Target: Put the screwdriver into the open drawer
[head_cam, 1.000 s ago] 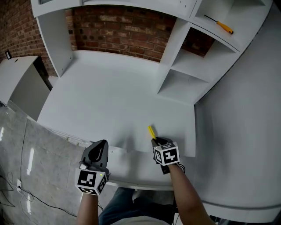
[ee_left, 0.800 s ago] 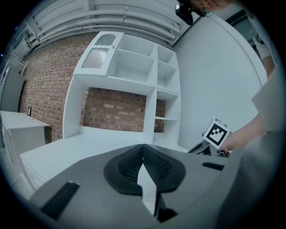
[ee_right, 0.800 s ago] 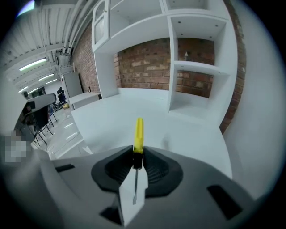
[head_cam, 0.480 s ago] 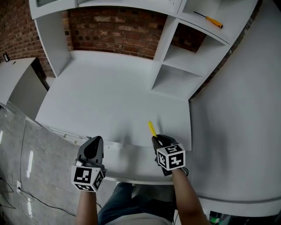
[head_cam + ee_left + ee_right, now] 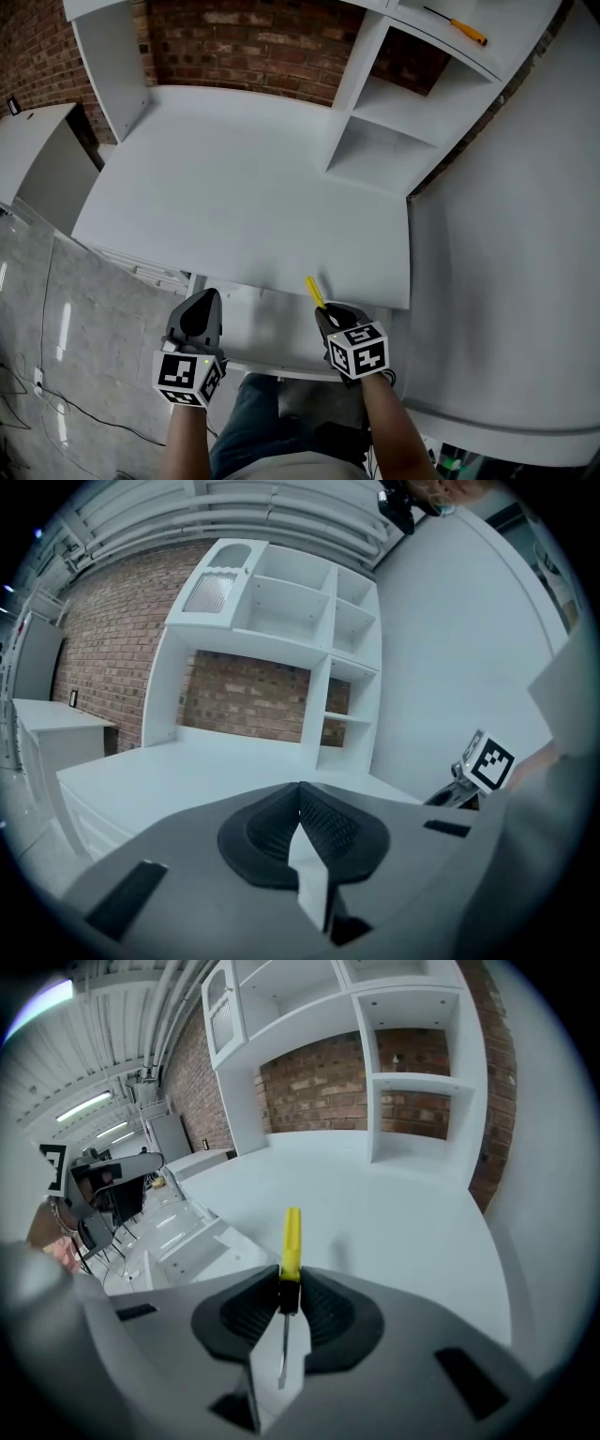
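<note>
My right gripper is shut on a screwdriver with a yellow handle, at the desk's front edge and above the open white drawer. In the right gripper view the yellow handle sticks out forward past the right gripper's pads, and the thin metal shaft points back between the jaws. My left gripper hovers over the drawer's left end. In the left gripper view the left gripper has its pads together with nothing between them.
The white desk top stretches ahead to a brick back wall. A white shelf unit stands at the back right, with an orange-handled screwdriver on its upper shelf. A white wall runs along the right; a white cabinet stands left.
Both grippers have drawn back toward the person. The right one has carried the screwdriver from over the desk top to the desk's front edge, above the drawer.
</note>
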